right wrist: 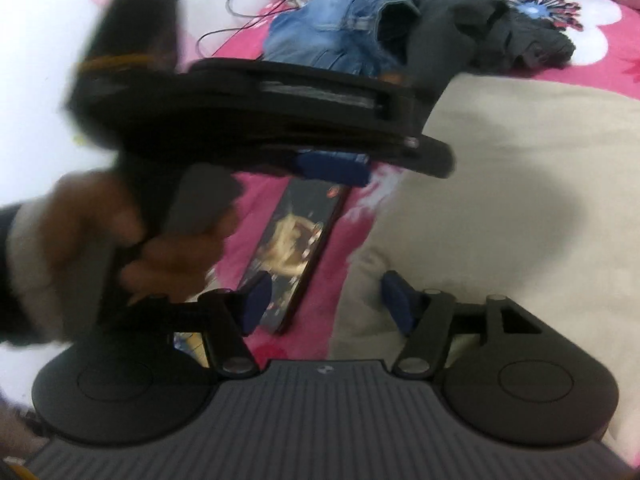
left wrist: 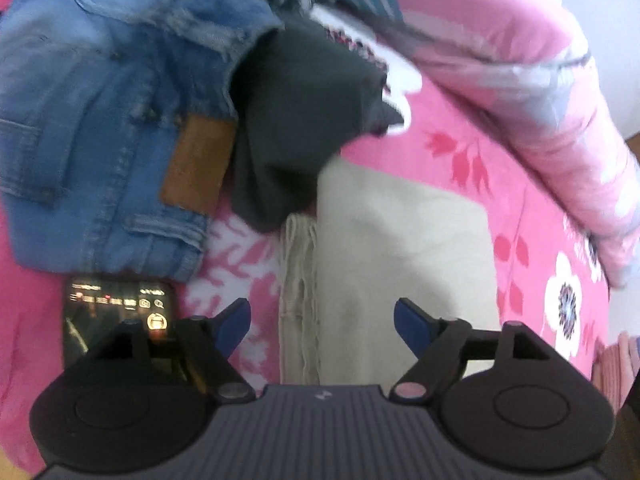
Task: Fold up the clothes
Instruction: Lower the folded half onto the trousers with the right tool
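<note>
1. The left gripper (left wrist: pixel 322 324) sits at the bottom centre of the left wrist view, its blue-tipped fingers spread wide with nothing between them, above a folded cream cloth (left wrist: pixel 400 272).
2. The cream cloth lies on a pink floral bedsheet (left wrist: pixel 520 208) in the lower middle of the frame, its stacked folded edges facing left.
3. A blue denim garment (left wrist: pixel 100 128) with a brown leather patch fills the upper left; a dark grey garment (left wrist: pixel 296 120) lies just beside it at upper centre, touching the cream cloth's top edge.
4. A lit phone (left wrist: pixel 116 320) rests at lower left, below the denim.
5. In the right wrist view, the right gripper (right wrist: pixel 324 300) is likewise wide open and empty, over the cream cloth's edge.
6. A hand (right wrist: pixel 132 240) at middle left grips the other gripper's handle.
</note>
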{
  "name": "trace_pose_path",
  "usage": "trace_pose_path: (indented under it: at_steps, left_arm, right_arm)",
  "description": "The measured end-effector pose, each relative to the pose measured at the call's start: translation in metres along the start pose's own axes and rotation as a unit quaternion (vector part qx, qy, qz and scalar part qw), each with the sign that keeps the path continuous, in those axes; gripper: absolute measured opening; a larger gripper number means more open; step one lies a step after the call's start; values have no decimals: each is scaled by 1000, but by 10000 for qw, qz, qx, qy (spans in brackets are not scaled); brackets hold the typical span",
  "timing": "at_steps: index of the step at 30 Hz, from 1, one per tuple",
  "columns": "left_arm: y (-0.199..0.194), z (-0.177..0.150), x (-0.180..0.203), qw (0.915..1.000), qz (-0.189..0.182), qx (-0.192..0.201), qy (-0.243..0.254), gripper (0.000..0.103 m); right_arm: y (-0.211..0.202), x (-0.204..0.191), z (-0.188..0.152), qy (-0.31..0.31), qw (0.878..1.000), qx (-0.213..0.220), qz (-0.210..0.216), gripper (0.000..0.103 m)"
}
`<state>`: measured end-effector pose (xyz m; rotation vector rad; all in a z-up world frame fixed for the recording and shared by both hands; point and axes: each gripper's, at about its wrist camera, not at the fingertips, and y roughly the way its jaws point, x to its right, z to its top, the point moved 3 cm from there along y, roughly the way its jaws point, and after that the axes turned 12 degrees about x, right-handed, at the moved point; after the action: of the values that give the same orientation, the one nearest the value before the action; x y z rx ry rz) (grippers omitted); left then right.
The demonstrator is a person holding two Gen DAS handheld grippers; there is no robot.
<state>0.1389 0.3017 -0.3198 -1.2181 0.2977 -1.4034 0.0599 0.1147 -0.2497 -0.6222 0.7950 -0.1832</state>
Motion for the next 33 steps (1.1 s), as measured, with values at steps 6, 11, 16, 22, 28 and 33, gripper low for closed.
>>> trace_pose_path:
  at_steps: [6, 11, 16, 22, 28, 33]
  left_arm:
    - [25, -10, -4, 9976, -285, -638, -27, 79]
    - [35, -14, -11, 9954, -414, -814, -276, 81]
    - [36, -16, -12, 9944, -515, -840, -388, 85]
    - [38, -20, -10, 9926, -702, -909, -402, 85]
    - [40, -23, -5, 9917, -779, -909, -478, 84]
    - [39, -28, 8, 9917, -682, -869, -662, 83]
  right_arm:
    - [-81, 82, 13, 1689, 9842, 518, 59, 62]
    - [-119, 177, 2, 2643, 9463, 796, -1681, 69]
    - [-83, 196, -33, 3398, 9396, 35, -417, 69]
    - [-76, 211, -41, 3981, 9161, 427, 214, 68]
    - [-48, 211, -24, 3890, 9155, 474, 911, 52]
    - [-55, 217, -26, 4002, 9048, 601, 1322, 19]
